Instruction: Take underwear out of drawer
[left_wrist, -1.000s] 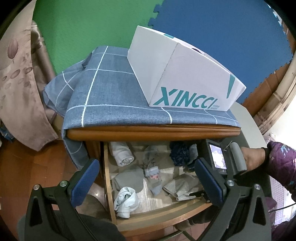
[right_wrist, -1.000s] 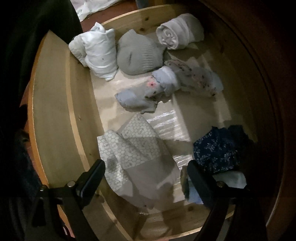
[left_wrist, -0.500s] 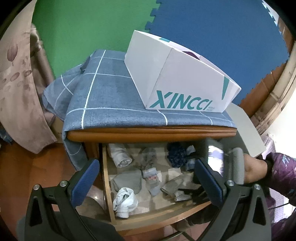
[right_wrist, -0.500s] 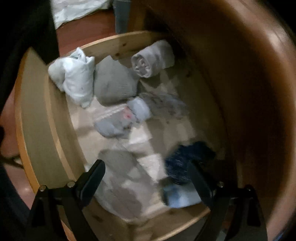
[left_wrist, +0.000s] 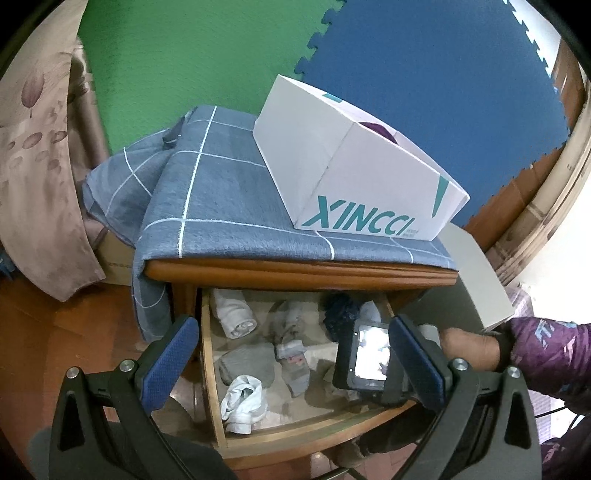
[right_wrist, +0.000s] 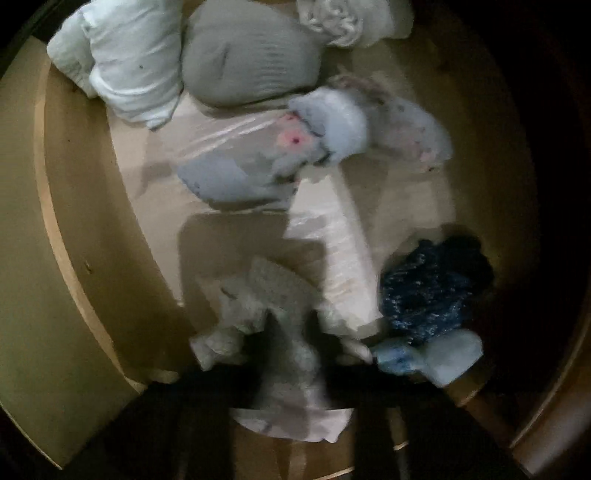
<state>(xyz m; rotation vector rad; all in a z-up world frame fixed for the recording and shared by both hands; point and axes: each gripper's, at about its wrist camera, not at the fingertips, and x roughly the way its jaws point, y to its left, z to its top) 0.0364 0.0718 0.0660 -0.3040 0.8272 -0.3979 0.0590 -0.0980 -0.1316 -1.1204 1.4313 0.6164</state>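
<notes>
Underwear (right_wrist: 291, 354), pale and patterned, sits bunched at the drawer's (right_wrist: 55, 236) front edge, pinched between the right gripper's (right_wrist: 291, 343) closed fingers. Left gripper (left_wrist: 291, 354) hovers outside, fingers spread wide, holding nothing.

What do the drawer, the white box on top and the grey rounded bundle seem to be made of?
Drawer: pale unfinished-looking wood, with grain and a knot visible. Box: smooth matte printed cardboard, judging by its sharp folded edges. Grey bundle: probably knitted cloth, from its fine ribbing.
</notes>
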